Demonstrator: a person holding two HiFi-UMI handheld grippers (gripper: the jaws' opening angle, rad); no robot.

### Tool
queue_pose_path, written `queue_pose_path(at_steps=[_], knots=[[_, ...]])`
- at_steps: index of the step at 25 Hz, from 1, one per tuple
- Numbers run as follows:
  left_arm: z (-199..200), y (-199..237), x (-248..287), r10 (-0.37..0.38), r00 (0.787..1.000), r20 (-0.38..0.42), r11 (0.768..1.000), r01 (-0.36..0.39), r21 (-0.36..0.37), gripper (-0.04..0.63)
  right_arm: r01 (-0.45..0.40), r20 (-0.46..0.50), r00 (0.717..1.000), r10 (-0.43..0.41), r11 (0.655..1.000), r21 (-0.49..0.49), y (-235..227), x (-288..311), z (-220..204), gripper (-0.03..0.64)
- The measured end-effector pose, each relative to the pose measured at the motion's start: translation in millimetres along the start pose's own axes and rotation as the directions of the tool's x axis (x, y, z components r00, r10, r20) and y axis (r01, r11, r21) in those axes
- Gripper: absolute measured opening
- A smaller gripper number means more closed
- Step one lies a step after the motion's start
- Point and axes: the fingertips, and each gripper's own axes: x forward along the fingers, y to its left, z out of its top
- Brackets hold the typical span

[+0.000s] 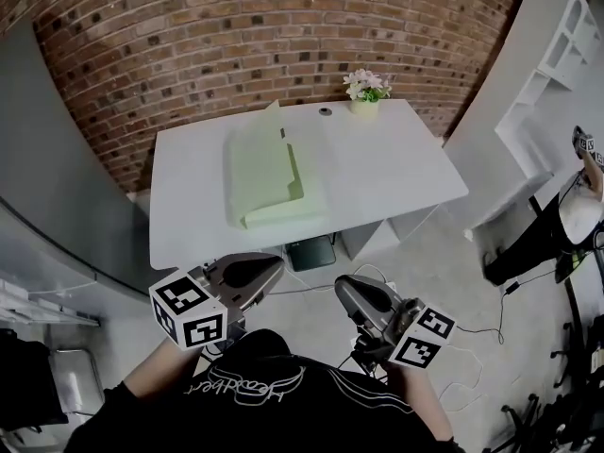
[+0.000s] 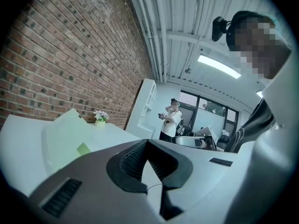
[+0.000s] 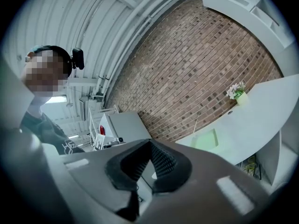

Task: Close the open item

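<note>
Plainly, the table (image 1: pixel 406 173) carries a pale green folder (image 1: pixel 269 173) lying open on its left half, with the cover tilted up toward the far edge. It looks light, thin and floppy, and the cover's free edge seems the place to take hold. The left gripper (image 1: pixel 272 272) and right gripper (image 1: pixel 345 287) hang well short of the near edge, their fingers (image 1: pixel 247 274) pressed together on nothing.

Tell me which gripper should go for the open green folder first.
Left, probably. The left gripper sits straight before the green folder, which lies on the left half of the table; the right gripper is off to the side. Both are shut, empty and short of it.
</note>
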Motion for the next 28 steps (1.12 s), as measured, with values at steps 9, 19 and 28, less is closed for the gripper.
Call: queue_pose_path(at_steps=[9, 19, 28], knots=[[11.2, 59.1, 5.9, 0.077, 0.997, 0.001, 0.996, -0.077, -0.048, 0.002, 0.028, -0.012, 1.0, -0.028, 0.999, 0.045, -35.1, 20.3, 7.2, 0.003], [24.7, 140.1, 31.5, 0.135, 0.99, -0.033, 0.987, -0.137, -0.088, 0.002, 0.079, -0.016, 0.997, -0.078, 0.992, 0.094, -98.4, 51.8, 24.9, 0.003], [31.6, 211.0, 48.3, 0.187, 0.98, -0.065, 0.972, -0.194, -0.129, 0.002, 0.12, -0.064, 0.992, -0.113, 0.986, 0.112, -151.5, 88.3, 38.3, 0.003]])
